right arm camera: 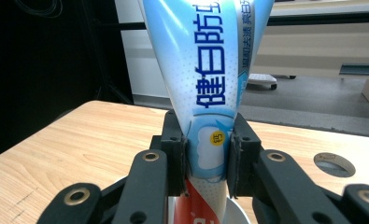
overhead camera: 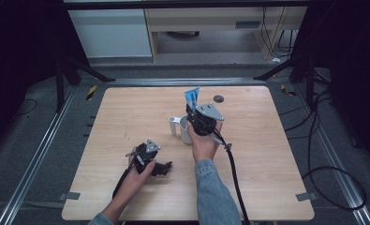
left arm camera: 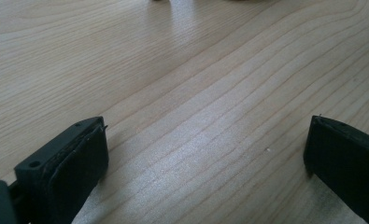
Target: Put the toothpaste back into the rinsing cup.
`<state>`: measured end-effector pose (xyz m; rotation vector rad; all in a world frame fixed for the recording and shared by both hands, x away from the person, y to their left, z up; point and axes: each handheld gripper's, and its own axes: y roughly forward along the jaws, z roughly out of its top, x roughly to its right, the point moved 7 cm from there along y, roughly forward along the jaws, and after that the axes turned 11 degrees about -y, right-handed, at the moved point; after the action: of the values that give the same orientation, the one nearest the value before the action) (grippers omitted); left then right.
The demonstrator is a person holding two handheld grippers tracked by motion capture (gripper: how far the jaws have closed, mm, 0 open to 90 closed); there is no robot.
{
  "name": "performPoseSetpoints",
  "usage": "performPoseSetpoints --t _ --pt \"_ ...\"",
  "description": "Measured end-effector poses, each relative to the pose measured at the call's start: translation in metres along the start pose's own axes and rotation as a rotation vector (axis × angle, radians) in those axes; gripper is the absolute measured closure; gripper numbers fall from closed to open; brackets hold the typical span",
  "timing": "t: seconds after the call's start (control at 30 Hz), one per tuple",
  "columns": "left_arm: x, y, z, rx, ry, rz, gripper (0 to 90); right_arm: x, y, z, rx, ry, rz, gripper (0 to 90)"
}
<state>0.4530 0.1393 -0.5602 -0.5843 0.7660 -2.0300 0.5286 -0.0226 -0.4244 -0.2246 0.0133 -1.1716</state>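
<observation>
held upright over the white cup [overhead camera: 185,131], a blue and white toothpaste tube [right arm camera: 205,70] with dark blue characters down its face and a small yellow dot low on it. wide crimped end up, narrow red-banded end down, dipping toward the cup's rim [right arm camera: 238,212] in the right gripper view. tube also seen in the high view [overhead camera: 192,97], sticking up above the gripper, near the middle of the table.

clamped on the tube from both sides: the right gripper [right arm camera: 205,161], black pads pressed flat against the tube's lower part, just above the red band. carried in the right hand [overhead camera: 204,143], denim sleeve [overhead camera: 215,192] coming in from the bottom edge, black cable [overhead camera: 234,173] trailing back over the tabletop. cup directly below the jaws, handle [overhead camera: 174,124] out to the left in the high view; whether the tube's tip touches the cup, cannot tell.

off to the left and nearer the person, well apart from the cup: the left gripper [left arm camera: 205,163], jaws spread wide, nothing between them but bare wood grain. lying low on the table in the left hand [overhead camera: 138,171].

beneath it all, a light wooden table [overhead camera: 126,117] with a round dark grommet [overhead camera: 218,98] just behind the tube.
</observation>
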Motion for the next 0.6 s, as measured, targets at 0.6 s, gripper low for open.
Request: performPoseSetpoints --t 0.6 --pt "0.0000 0.0000 0.0000 0.000 0.000 0.000 0.0 -0.0038 0.0032 -0.0110 -0.027 0.014 0.013 72.3"
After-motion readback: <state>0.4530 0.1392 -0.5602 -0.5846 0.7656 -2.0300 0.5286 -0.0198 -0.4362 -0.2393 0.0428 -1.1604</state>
